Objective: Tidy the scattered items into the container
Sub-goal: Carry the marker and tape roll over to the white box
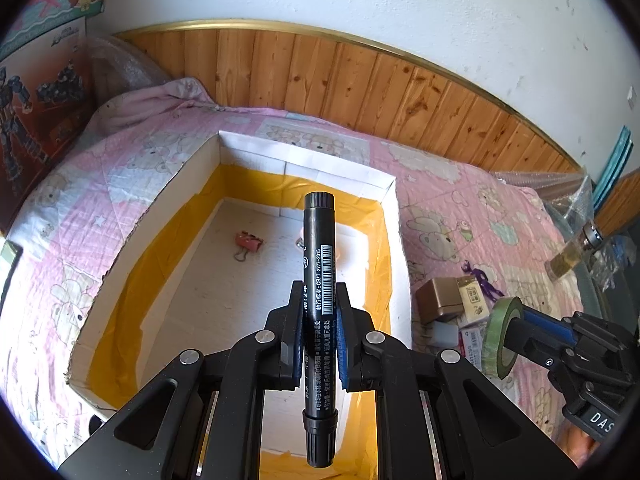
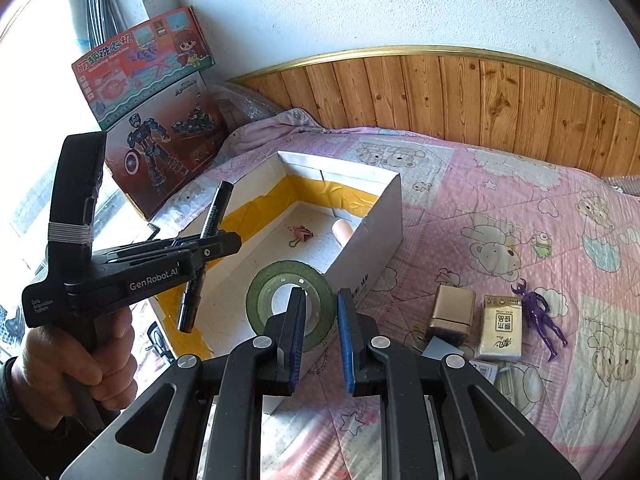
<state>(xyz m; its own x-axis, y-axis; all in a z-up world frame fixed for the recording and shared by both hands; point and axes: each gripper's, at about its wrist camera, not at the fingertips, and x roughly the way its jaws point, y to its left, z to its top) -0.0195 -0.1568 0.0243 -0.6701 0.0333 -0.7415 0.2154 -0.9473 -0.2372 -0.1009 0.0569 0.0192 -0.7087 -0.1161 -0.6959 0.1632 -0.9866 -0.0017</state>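
- The black marker (image 1: 319, 320) hides most of a pale object on the floor of the white box (image 1: 188, 184).
- In the right wrist view, the box wall cuts off that pale object (image 2: 343, 232).
- Print on the marker is too small to read fully.

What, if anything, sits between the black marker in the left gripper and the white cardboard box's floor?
Nothing visible does. The left gripper holds the black marker above the open white cardboard box. Inside, only a pink binder clip lies off to the left, and a peach-coloured item lies near the right wall.
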